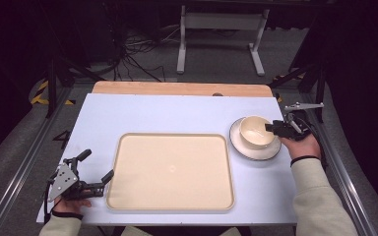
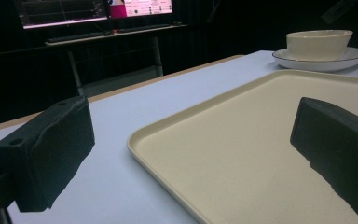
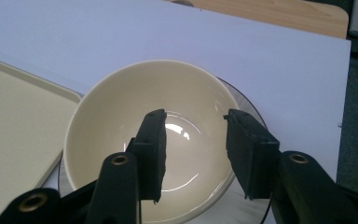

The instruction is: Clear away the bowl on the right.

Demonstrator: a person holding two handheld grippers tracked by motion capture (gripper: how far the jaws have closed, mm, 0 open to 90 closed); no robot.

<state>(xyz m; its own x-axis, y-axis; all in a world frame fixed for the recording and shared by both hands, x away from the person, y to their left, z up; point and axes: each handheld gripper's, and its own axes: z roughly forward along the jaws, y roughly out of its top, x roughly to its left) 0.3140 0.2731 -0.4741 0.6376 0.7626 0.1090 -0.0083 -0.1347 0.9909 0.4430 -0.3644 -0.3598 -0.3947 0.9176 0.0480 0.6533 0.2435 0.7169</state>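
Right gripper [image 3: 193,154], jaws apart and gripping nothing, is straddling the near rim of the bowl [image 3: 121,116] sitting on the saucer [image 1: 236,141] right of the tray [image 1: 123,196]; an off-centre pinch risks tipping it.

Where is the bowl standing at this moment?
In the high view the bowl stands on a plate, right of the tray, at the right gripper.

Cream dishes on a pale table

A plain cream bowl [image 1: 255,132] sits on a white plate [image 1: 270,150] with a thin dark rim line; left of the plate lies a plain beige tray [image 1: 128,196], all on a light lavender-blue table [image 1: 142,113] with a wooden far edge.
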